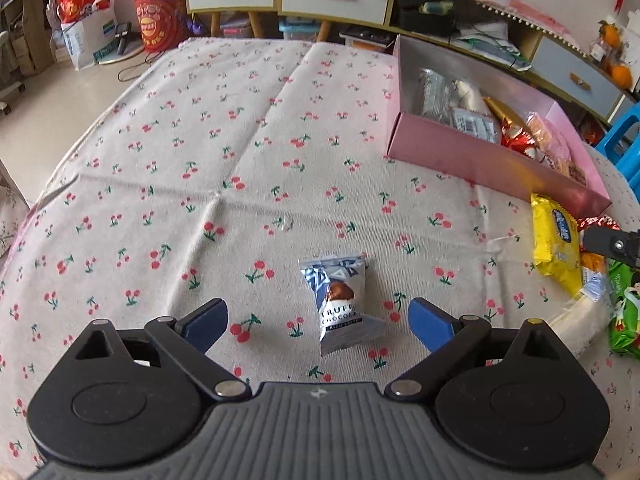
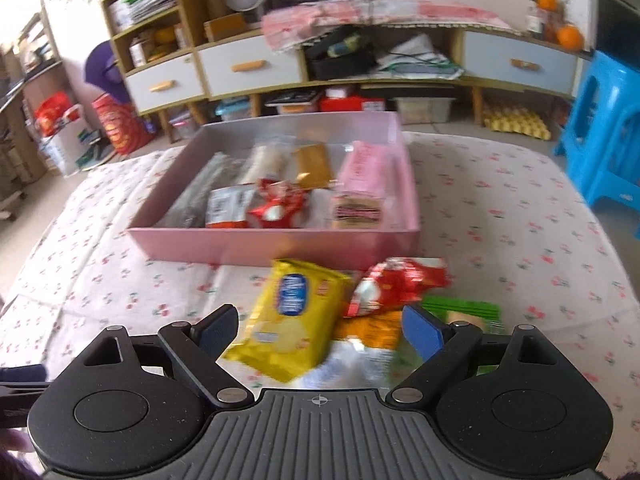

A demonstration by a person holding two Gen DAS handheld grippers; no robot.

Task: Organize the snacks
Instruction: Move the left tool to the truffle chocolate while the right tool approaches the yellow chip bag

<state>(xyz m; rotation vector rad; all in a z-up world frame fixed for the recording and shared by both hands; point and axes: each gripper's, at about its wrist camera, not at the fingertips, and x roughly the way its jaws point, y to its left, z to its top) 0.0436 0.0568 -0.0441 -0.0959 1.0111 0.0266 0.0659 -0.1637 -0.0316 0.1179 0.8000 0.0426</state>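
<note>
A silver-blue truffle chocolate packet (image 1: 341,302) lies on the cherry-print tablecloth, between the wide-apart fingers of my left gripper (image 1: 318,322), which is open and not touching it. A pink box (image 2: 276,242) holds several snacks. In front of it lies a pile: a yellow packet (image 2: 294,316), a red wrapper (image 2: 394,284), an orange packet (image 2: 372,330) and a green packet (image 2: 466,310). My right gripper (image 2: 320,332) hangs open over this pile, the yellow packet between its fingers, untouched. In the left wrist view the pink box (image 1: 480,162) and yellow packet (image 1: 556,240) sit at the right.
The tablecloth (image 1: 180,184) covers the table. A blue plastic stool (image 2: 604,140) stands at the table's right side. Cabinets with drawers (image 2: 248,68) and floor bags (image 1: 86,24) lie beyond the far edge. The right gripper's finger (image 1: 612,242) shows at the left wrist view's right edge.
</note>
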